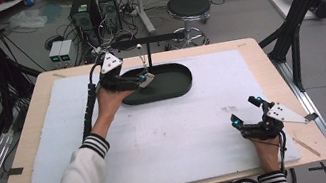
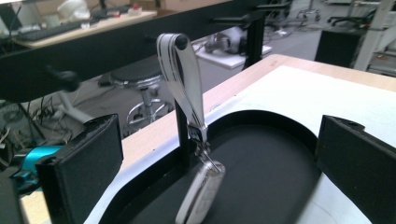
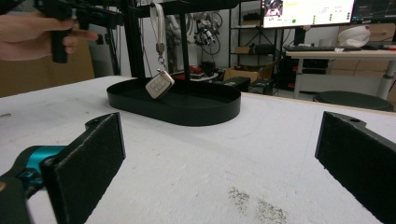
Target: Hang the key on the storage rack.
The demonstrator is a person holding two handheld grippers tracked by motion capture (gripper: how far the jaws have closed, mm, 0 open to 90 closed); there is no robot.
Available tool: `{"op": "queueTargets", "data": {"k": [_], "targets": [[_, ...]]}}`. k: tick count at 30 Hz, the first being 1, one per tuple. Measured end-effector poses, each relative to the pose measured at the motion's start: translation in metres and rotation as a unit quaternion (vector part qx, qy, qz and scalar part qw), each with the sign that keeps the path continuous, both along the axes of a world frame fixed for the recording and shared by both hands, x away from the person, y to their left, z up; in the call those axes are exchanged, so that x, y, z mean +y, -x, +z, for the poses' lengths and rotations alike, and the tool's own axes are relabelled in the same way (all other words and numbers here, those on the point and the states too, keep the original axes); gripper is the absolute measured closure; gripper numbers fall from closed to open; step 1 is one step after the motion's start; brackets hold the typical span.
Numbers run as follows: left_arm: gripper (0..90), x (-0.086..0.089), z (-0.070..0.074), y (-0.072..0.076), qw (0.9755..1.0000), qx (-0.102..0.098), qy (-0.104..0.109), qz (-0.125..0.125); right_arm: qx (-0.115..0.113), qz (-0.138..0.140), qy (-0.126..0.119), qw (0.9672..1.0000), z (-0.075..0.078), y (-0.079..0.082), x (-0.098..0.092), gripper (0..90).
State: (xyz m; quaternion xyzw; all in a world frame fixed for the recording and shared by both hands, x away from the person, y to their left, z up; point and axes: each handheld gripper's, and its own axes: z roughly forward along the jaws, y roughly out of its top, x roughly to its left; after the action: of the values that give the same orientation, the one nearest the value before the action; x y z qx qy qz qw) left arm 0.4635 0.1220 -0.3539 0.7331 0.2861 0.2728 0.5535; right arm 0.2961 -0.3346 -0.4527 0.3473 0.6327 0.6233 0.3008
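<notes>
your left gripper (image 2: 205,154) is spread wide, the key fob (image 2: 201,193) dead ahead between its jaws, hanging by a strap (image 2: 180,79) from the stand's peg over the black tray (image 2: 261,163), long axis near vertical. right gripper (image 1: 247,117) released, well away.

no text, brand or number can be read anywhere. the monitor (image 3: 308,11) in the right gripper view carries writing too small to make out.
</notes>
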Motion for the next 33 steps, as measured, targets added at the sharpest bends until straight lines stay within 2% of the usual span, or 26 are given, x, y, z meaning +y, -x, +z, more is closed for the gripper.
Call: {"op": "queueTargets", "data": {"k": [5, 8, 11, 14, 16, 18, 21, 22, 23, 28, 30, 33], "targets": [[1.7, 0.024, -0.006, 0.029, 0.9998, -0.004, 0.017, -0.012, -0.008, 0.001, 0.006, 0.9999, 0.0, 0.0, 0.0, 0.5], [1.7, 0.043, -0.018, 0.055, 0.9996, -0.008, 0.022, -0.016, -0.008, 0.001, 0.006, 1.0, 0.0, 0.0, 0.0, 0.4], [1.7, 0.062, -0.028, 0.081, 0.9992, -0.024, 0.027, -0.016, -0.009, 0.0, 0.006, 0.9999, 0.0, 0.0, 0.001, 0.5], [1.7, 0.084, -0.039, 0.112, 0.9986, -0.041, 0.034, -0.004, -0.006, 0.0, 0.005, 1.0, 0.0, 0.0, 0.0, 0.5], [1.7, 0.098, -0.046, 0.129, 0.9976, -0.044, 0.053, 0.002, -0.007, 0.0, 0.005, 1.0, 0.0, 0.0, 0.0, 0.5], [1.7, 0.11, -0.053, 0.145, 0.9965, -0.053, 0.064, 0.01, -0.008, 0.0, 0.005, 1.0, 0.0, 0.0, 0.001, 0.5], [1.7, 0.125, -0.064, 0.165, 0.9948, -0.074, 0.067, 0.024, -0.008, 0.0, 0.006, 1.0, 0.0, 0.0, 0.0, 0.5], [1.7, 0.131, -0.07, 0.172, 0.9939, -0.074, 0.076, 0.031, -0.007, 0.0, 0.005, 1.0, 0.0, 0.0, 0.001, 0.5], [1.7, 0.135, -0.074, 0.176, 0.9931, -0.073, 0.085, 0.033, -0.007, -0.001, 0.005, 1.0, 0.0, 0.0, 0.001, 0.5], [1.7, 0.15, -0.099, 0.192, 0.9905, -0.07, 0.106, 0.051, -0.007, 0.0, 0.005, 1.0, 0.0, 0.0, 0.001, 0.5], [1.7, 0.154, -0.101, 0.196, 0.986, -0.093, 0.126, 0.057, -0.007, 0.0, 0.006, 1.0, 0.0, 0.0, 0.001, 0.5], [1.7, 0.154, -0.101, 0.196, 0.9864, -0.088, 0.125, 0.059, -0.007, -0.001, 0.006, 1.0, 0.0, 0.0, 0.001, 0.5]]}}
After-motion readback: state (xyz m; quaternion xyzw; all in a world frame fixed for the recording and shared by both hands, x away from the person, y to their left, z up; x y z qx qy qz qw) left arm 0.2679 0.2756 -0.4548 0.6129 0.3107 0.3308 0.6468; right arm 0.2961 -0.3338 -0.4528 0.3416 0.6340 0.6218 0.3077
